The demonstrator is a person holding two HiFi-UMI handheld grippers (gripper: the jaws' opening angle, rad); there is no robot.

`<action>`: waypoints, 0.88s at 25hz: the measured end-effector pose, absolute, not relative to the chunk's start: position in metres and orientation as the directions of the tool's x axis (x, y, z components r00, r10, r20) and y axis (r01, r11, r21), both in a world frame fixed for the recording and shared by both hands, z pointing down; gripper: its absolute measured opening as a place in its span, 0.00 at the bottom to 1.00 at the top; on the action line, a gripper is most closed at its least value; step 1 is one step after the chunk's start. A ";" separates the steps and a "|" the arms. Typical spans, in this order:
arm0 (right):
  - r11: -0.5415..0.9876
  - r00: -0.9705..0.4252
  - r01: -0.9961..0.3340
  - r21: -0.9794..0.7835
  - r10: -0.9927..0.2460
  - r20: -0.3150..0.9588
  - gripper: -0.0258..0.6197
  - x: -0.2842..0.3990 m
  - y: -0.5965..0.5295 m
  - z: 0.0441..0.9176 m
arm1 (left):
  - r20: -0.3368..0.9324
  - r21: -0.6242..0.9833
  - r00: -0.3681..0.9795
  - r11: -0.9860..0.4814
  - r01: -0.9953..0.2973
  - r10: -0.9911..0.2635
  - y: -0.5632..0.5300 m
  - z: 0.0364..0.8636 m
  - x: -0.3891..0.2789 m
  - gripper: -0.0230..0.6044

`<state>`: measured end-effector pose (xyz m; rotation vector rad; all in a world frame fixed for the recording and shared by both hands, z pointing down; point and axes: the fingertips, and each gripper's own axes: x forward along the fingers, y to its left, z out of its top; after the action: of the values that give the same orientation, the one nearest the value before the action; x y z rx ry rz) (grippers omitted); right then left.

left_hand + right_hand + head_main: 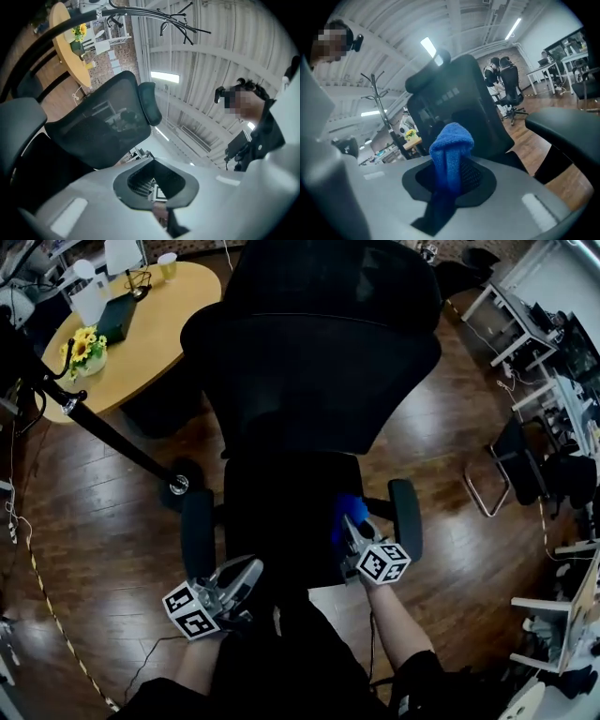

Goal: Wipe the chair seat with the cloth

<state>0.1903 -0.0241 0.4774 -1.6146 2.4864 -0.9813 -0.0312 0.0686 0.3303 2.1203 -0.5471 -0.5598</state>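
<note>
The black office chair stands before me in the head view, its seat (pixel 277 512) dark between two armrests (pixel 405 517). My right gripper (pixel 354 532) hovers over the seat's right side, shut on a blue cloth (pixel 349 510). In the right gripper view the cloth (pixel 450 145) sticks up, folded, from the right gripper (pixel 451 176), with the chair's mesh back (pixel 454 98) behind it. My left gripper (pixel 246 576) is at the seat's front left, shut and holding nothing. The left gripper (pixel 153 165) points up at the backrest (pixel 98 126) and headrest (pixel 150 103).
A round wooden table (pixel 150 334) with sunflowers (pixel 84 348) stands at the back left. A black coat stand's pole runs to its base (pixel 176 486) beside the chair. Desks and another chair (pixel 539 474) crowd the right side. A cable (pixel 42 587) lies on the wooden floor.
</note>
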 end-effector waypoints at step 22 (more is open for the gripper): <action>0.120 -0.157 -0.987 -0.103 -0.691 0.706 0.13 0.194 -0.233 0.725 | -0.105 0.894 0.618 -0.347 -0.285 -0.779 0.029 0.430 -0.082 0.02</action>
<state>0.1938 -0.2326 0.7249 -2.2579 2.6617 -1.0979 -0.0815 0.0289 0.4296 1.9099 -0.8464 -0.6659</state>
